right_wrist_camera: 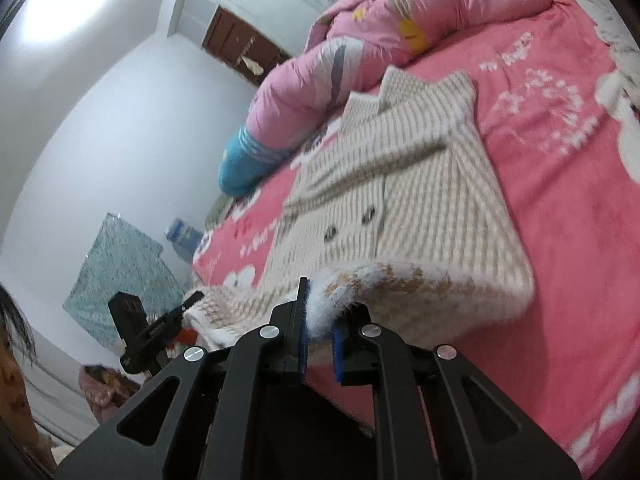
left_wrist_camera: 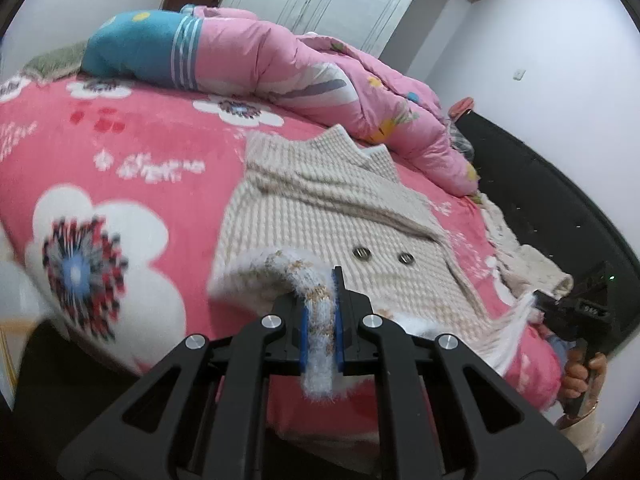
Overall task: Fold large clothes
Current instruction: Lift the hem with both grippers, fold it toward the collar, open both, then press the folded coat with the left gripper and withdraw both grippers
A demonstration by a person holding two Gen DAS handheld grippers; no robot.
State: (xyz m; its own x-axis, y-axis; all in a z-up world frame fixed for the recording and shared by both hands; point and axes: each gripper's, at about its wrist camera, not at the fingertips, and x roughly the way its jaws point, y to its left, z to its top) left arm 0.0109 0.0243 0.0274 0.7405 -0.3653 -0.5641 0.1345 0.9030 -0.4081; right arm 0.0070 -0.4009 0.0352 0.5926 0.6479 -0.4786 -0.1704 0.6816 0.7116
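Both grippers – the left gripper (left_wrist_camera: 320, 312) and the right gripper (right_wrist_camera: 320, 320) – are clamped on the fluffy hem of the beige coat (left_wrist_camera: 320, 208) lying on the pink bed (left_wrist_camera: 132, 140), and the thin pinch could slip if one side pulls harder.

My left wrist view rides just behind left claw (left_wrist_camera: 322, 312), low at near edge of bed (left_wrist_camera: 132, 140), facing up bed toward pink quilt (left_wrist_camera: 288, 64) and white door beyond. My right wrist view sits same way behind right claw (right_wrist_camera: 320, 320), frame rolled sideways. Both close on knit coat (left_wrist_camera: 320, 208) hem. Shared: coat, quilt, bed; each catches other claw at its edge.
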